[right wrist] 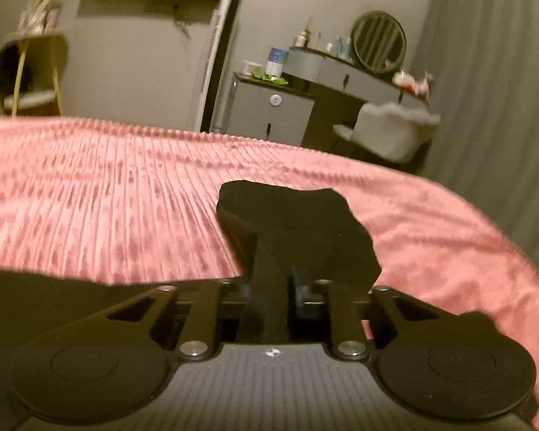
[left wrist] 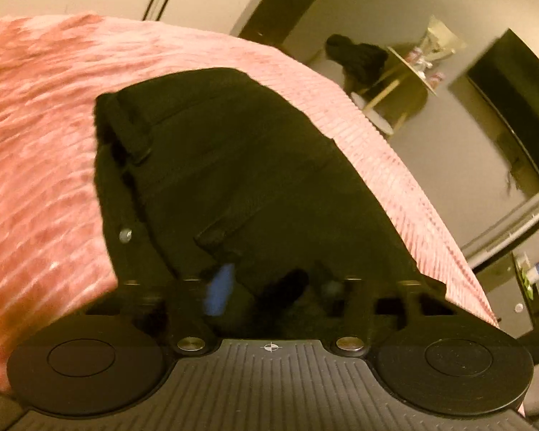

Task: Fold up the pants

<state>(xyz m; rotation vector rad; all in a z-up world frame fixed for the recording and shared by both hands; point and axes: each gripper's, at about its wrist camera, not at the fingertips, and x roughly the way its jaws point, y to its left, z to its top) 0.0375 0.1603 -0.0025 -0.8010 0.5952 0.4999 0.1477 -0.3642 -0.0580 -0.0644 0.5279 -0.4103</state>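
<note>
Your right claw is clamped on a fold of the black fabric pants lying on the pink ribbed bedspread. Your left claw seems half-closed in cloth, though blur hides the grip: it may slip and skew the fold.

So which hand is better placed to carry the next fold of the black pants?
Right, probably: the right gripper looks shut on a lifted bunch of the pants. The left gripper sits low at the waistband end; its grip is unclear.
</note>
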